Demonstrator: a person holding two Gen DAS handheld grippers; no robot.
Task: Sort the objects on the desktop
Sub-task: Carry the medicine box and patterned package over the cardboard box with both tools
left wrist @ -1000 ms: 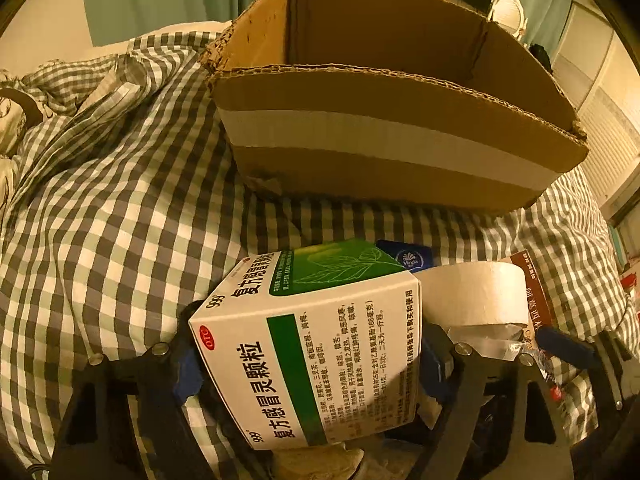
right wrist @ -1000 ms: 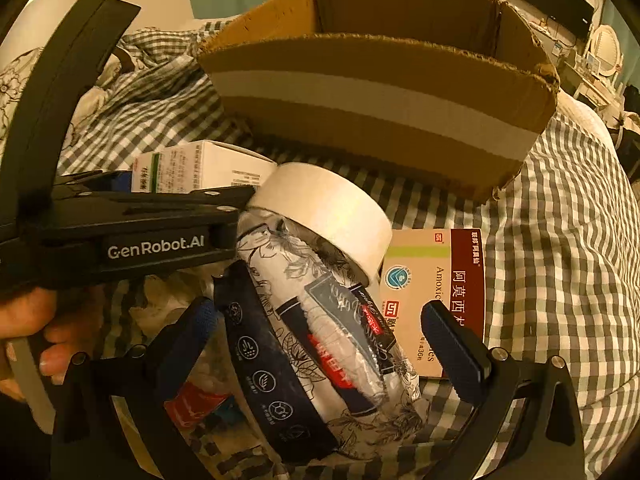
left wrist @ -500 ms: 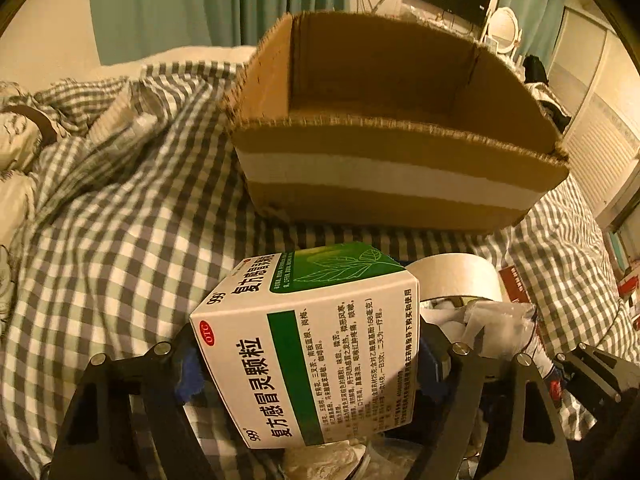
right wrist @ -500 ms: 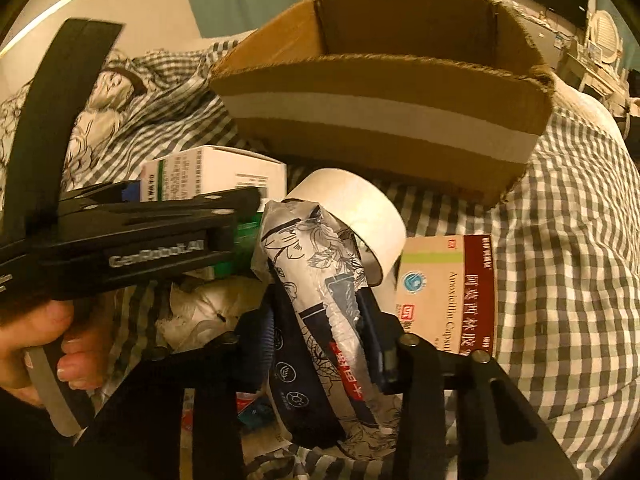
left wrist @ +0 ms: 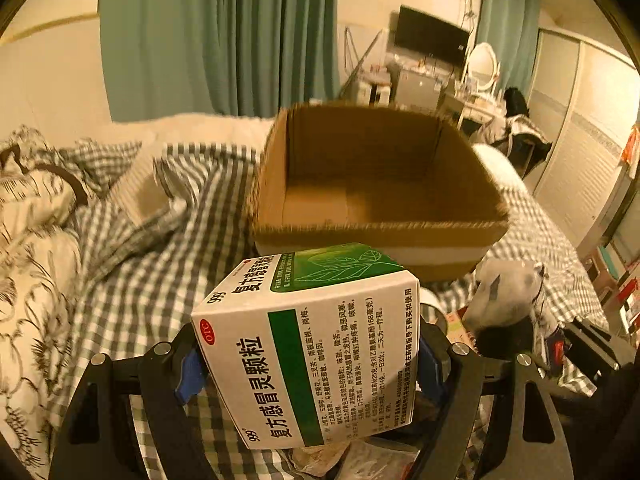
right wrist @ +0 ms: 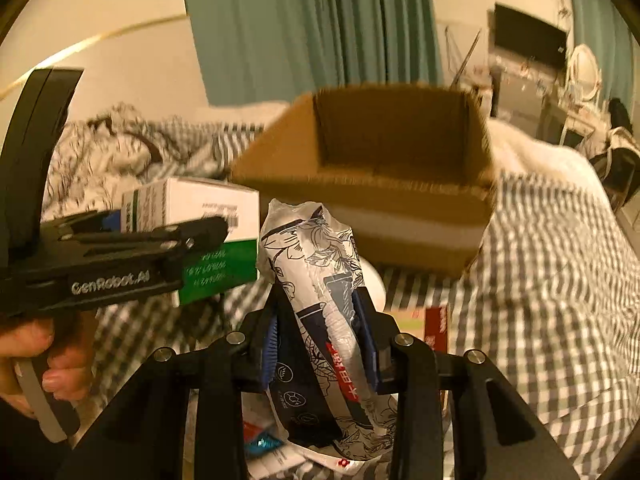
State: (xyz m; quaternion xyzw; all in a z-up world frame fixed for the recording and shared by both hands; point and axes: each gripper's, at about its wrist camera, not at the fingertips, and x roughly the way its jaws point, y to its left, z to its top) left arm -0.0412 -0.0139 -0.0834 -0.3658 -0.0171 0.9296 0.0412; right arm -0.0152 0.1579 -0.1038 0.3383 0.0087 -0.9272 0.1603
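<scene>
Across the bed, a green-and-white checked bedspread (left wrist: 132, 276) lay rumpled, and on it sat a large open brown cardboard box (left wrist: 376, 200) with a white tape band along its near wall; its inside looked bare in both views. Nearer the cameras than that box, the left hand-held gripper (left wrist: 308, 364) held a white-and-green medicine carton (left wrist: 316, 352) printed with Chinese text, its blue pads pressed on the carton's two sides with the jaws standing wide, lifted clear of the bedspread. From the right wrist view the same carton (right wrist: 200, 232) showed at the left, just beside the box's near corner, with a person's hand (right wrist: 36, 360) wrapped round the gripper's handle. The right hand-held gripper (right wrist: 320, 344) was closing narrowly on a crinkled plastic packet (right wrist: 320, 300) printed with black-and-white floral drawings and a red label, which stood upright between its blue pads. Below it on the bedspread lay a flat cream-and-dark-red medicine box (right wrist: 424, 324), partly hidden.
</scene>
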